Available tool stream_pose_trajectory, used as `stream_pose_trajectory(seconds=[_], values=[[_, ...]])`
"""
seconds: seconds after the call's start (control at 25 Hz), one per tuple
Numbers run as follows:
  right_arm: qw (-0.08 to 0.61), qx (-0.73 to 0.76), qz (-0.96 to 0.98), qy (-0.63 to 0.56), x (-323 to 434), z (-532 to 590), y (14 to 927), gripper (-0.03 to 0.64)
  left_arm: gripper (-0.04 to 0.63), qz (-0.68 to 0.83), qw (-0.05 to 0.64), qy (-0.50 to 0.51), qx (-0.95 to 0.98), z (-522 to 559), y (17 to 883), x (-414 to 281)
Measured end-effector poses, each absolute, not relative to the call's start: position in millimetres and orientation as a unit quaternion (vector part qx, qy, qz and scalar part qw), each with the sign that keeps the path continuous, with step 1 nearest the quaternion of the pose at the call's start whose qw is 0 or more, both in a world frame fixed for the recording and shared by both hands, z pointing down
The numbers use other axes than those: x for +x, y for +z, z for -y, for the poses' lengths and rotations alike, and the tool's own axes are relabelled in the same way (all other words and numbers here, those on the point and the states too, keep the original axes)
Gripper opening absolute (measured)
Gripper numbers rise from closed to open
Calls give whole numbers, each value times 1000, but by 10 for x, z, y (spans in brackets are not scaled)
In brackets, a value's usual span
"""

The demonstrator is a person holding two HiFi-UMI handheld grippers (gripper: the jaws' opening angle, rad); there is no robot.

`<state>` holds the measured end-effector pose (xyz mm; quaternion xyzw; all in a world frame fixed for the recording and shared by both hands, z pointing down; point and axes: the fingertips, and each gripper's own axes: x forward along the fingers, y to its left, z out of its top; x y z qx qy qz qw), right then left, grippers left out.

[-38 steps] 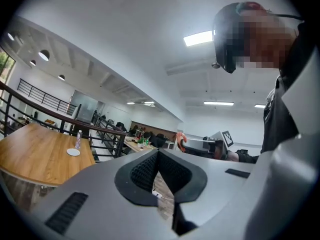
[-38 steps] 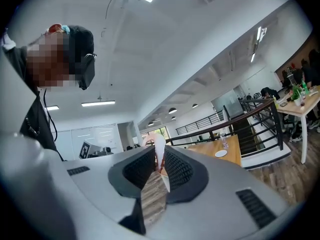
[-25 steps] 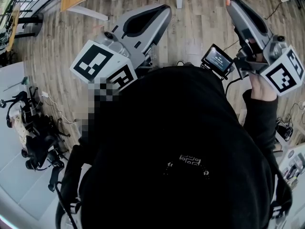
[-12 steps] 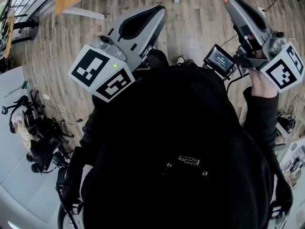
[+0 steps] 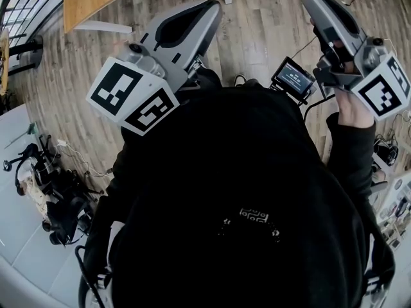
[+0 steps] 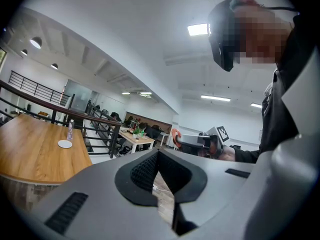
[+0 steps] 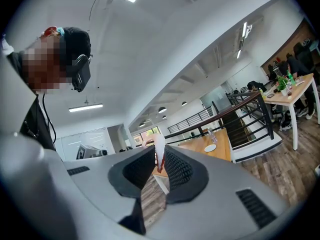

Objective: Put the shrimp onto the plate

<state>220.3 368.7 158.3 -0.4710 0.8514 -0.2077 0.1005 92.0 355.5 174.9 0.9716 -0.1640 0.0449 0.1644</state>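
- While the right gripper point(image 7: 159, 156) points toward the table point(image 7: 197, 146), its jaws are clamped on the shrimp point(image 7: 159, 148), which stands upright between the pads with its pale body rising above the tips.
- The shrimp is off the table and well apart from it, held in the air over the floor point(image 5: 257, 37).
- The plate point(image 7: 210, 148) lies on the table, with a bottle point(image 7: 210, 135) just beside it.
- The left gripper point(image 6: 158, 152) also faces the table; its jaws are together at the tips, with nothing between them.
- In the head view the table sits at the top left, and the left gripper is nearer to it than the right gripper.
- In the left gripper view the right gripper shows to the right of the table, with the shrimp's orange end at its tips.
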Motion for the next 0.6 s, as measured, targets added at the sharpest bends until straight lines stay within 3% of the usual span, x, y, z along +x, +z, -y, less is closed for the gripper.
stream_pose_trajectory(seconds=[0.6], values=[[77, -462, -858, -211, 1777, -2781, 1676, 67, 3, 172, 173, 35, 969, -2663, 1868, 588]])
